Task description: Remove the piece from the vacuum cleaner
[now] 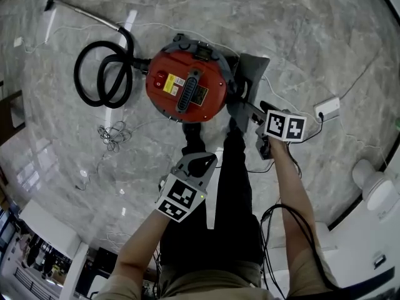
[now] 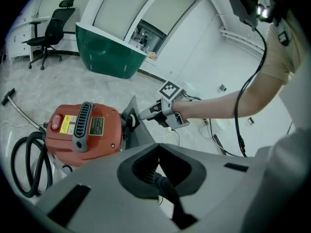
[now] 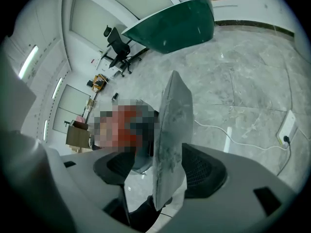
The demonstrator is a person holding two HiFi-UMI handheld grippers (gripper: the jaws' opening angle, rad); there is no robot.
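Observation:
A round red vacuum cleaner (image 1: 185,86) (image 2: 82,130) stands on the marble floor. A flat grey piece (image 1: 250,83) (image 2: 133,125) stands on edge against its right side. My right gripper (image 1: 247,108) (image 2: 146,113) reaches to that piece. In the right gripper view the piece (image 3: 172,130) runs edge-on between the jaws of my right gripper (image 3: 163,169), which is open. The piece lies close to the right pad, and a gap shows at the left pad. My left gripper (image 1: 199,163) (image 2: 158,157) hangs shut and empty over the person's legs, short of the vacuum.
The black hose (image 1: 103,74) (image 2: 26,164) coils left of the vacuum, its wand (image 1: 81,11) running far left. A cable tangle (image 1: 112,133) lies on the floor. A white power strip (image 1: 328,108) (image 3: 287,125) lies to the right. A green counter (image 2: 109,55) and an office chair (image 2: 51,30) stand beyond.

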